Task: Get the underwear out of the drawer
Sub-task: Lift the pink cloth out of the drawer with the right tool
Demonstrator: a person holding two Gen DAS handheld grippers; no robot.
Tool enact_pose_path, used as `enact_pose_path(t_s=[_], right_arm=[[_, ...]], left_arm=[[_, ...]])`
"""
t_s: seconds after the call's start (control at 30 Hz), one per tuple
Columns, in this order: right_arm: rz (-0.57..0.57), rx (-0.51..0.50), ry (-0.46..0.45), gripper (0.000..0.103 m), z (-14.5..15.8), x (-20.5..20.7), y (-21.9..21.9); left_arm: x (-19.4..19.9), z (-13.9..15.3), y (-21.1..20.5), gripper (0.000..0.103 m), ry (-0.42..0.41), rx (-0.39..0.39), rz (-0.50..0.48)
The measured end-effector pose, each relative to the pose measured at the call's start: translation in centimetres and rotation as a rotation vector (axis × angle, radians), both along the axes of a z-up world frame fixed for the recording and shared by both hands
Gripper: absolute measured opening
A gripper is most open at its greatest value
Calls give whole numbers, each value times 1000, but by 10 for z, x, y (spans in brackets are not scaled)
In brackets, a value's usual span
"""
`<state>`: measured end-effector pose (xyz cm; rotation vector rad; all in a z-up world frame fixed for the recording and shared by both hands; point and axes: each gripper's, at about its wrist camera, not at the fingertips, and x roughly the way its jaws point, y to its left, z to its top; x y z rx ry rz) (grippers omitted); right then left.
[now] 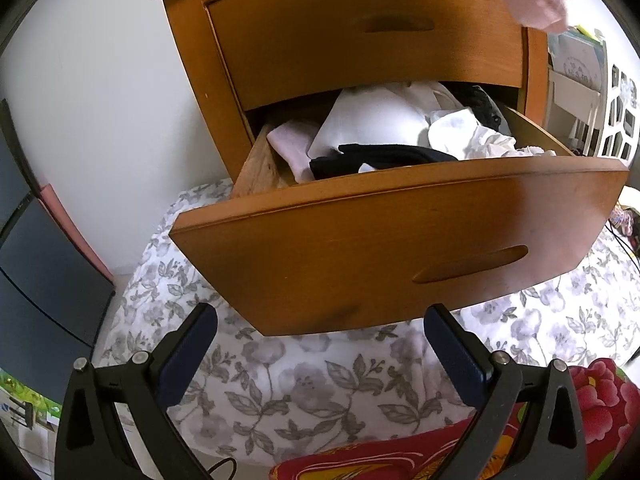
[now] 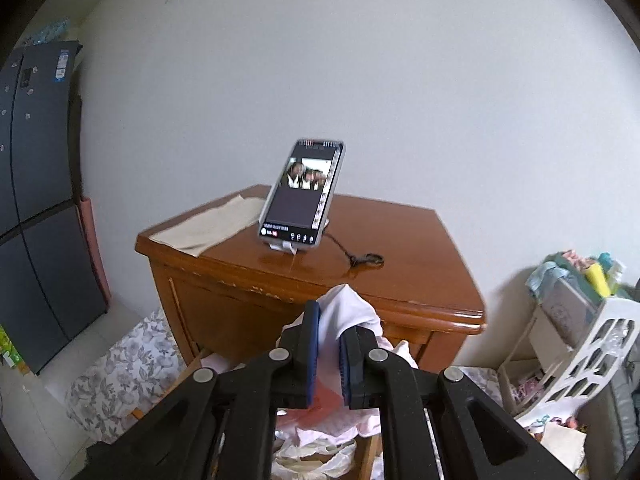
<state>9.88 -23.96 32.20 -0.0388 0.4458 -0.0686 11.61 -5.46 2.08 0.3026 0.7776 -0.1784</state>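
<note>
Right tongs (image 2: 328, 338) clamped on pale pink underwear (image 2: 348, 312) above the drawer (image 1: 400, 248); lift until trailing cloth clears it; left tongs (image 1: 320, 356) gape empty.

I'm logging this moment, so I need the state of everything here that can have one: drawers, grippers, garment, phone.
Lower drawer: pulled open, full of clothes.
Upper drawer: closed.
Left gripper: open, holding nothing.
Right gripper: shut on the pink garment.
Pink garment: pinched between the fingers, lifted above the drawer.
Phone: screen on, propped on a stand on the nightstand top.
</note>
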Motion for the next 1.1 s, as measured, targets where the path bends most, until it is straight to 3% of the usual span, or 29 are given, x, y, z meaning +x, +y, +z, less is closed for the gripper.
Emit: enact_pose_path(t_s=[0.2,0.6,0.93,1.1], right_arm=[[0,-13,-37,9,22,-47,8],[20,-26,-47,9,29,-115,23],[14,-21,5,9,13,-136,20],[13,6,59,9,-11,-132,14]], left_arm=[[-4,2,1,103,-6,-7,-1],[-7,6,13,103,-6,-71,26],[-8,7,19,103,-4,-105,34],[-8,6,18,103,-1,-99,37]])
